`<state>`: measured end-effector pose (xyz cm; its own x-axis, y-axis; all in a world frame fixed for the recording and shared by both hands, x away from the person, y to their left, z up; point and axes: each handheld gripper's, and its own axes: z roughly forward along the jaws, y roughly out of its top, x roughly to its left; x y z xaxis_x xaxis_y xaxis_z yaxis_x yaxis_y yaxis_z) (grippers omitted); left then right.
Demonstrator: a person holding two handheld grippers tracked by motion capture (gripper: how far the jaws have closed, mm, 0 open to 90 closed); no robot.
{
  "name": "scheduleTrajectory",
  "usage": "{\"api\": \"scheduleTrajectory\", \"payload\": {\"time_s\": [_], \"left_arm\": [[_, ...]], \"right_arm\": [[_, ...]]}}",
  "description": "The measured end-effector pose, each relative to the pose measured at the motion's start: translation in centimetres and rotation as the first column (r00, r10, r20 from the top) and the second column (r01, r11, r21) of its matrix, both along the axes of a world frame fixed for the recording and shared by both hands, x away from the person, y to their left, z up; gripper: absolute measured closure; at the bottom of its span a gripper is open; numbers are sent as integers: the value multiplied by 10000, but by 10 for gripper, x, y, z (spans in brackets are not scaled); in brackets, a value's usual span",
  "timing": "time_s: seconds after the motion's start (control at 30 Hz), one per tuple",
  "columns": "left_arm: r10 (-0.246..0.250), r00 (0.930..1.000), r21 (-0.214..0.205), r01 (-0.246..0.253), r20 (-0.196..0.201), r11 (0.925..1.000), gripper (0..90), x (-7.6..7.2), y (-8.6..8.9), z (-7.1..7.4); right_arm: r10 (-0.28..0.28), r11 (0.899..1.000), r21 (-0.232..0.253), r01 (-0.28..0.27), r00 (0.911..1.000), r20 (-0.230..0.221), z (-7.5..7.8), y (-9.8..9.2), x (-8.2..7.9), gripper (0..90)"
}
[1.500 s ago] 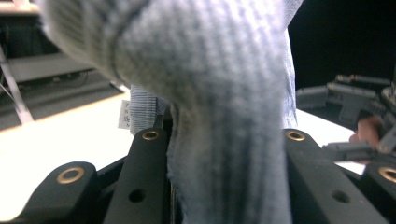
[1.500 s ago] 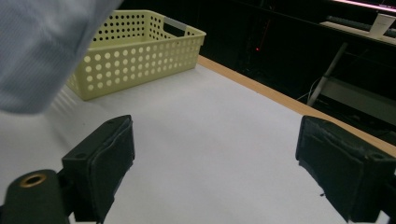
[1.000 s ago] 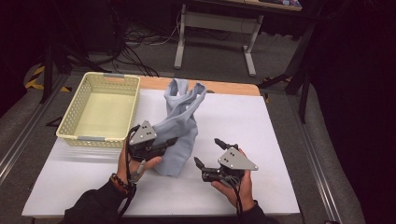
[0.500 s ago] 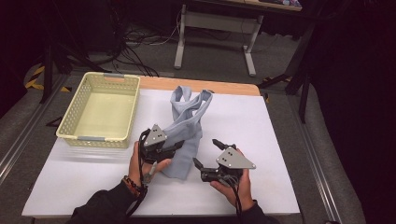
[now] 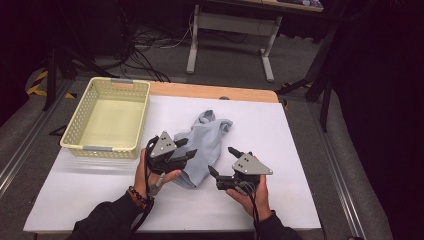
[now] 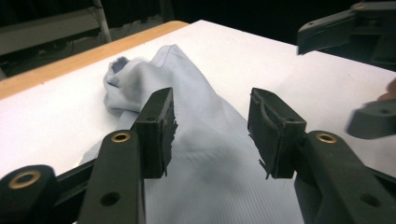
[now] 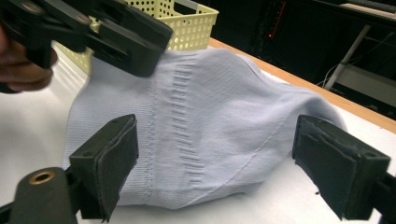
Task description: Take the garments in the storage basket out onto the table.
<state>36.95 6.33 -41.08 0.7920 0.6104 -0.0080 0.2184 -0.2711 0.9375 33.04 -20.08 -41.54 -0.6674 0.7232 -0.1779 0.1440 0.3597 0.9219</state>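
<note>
Your left gripper (image 5: 184,148) sits at the lower centre of the high view, over the near left edge of the pale blue garment (image 5: 206,145). Its jaws have just been opening, and in the left gripper view the two pads (image 6: 161,126) stand apart with ribbed cloth (image 6: 201,140) lying under and between them, pressed by neither. Your right gripper (image 5: 223,161) waits just right of the garment's near end, jaws spread wide and empty, the fabric (image 7: 210,130) in front of it.

The garment lies in a loose heap in the middle of the white table (image 5: 300,150), bunched toward its far end.

The likeliest trouble is a snag: the frayed facing on your left pads could catch the knit, and the cloth would drag along if you lift away. If you close again here, you may pinch only the top layer of the folded heap, so the piece would unfold or slide out as you raise it. Your two grippers are near each other; in the right gripper view the left one (image 7: 93,28) fills the upper left, so reaching for the same edge could knock them together.

The yellow basket (image 5: 82,130) stands at the left of the high view, apart from the garment, and its inside looks bare.
</note>
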Motion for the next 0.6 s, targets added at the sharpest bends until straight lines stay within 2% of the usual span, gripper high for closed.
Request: {"api": "scheduleTrajectory", "payload": {"time_s": [0.1,0.13,0.27,0.3,0.33,0.43,0.47,0.5,0.57,0.6], "left_arm": [[-55,9997,-35,56,235,10000,522,-3,7,5],[-60,9989,135,54,464,9999,520,-5,15,10],[61,9952,711,-130,972,9974,508,-13,31,21],[61,9952,711,-130,972,9974,502,-13,31,21],[182,9924,955,-300,1218,9950,498,-19,41,25],[242,9905,1459,-441,1356,9883,462,-30,56,20],[242,9905,1459,-441,1356,9883,445,-30,56,20],[254,9901,1694,-489,1384,9843,445,-34,62,16],[289,9904,1815,-534,1349,9819,411,-42,71,9],[286,9925,1770,-495,1190,9830,398,-45,76,5]], "right_arm": [[17,10000,-27,-18,10000,-39,0,2,1,154],[80,9999,-68,-80,9999,-66,0,4,0,155],[228,9994,-245,-225,9997,113,2,9,-5,159],[281,9992,-302,-276,9995,154,2,10,-6,165],[317,9989,-336,-312,9994,135,2,12,-6,175],[397,9986,-342,-398,9992,-38,1,16,-8,183],[397,9986,-342,-398,9992,-38,1,16,-8,183],[488,9982,-332,-493,9987,-134,0,19,-10,188],[1037,9935,-441,-1048,9943,-254,0,27,-15,231],[1262,9889,-744,-1284,9914,-338,-2,36,-19,239]]}}
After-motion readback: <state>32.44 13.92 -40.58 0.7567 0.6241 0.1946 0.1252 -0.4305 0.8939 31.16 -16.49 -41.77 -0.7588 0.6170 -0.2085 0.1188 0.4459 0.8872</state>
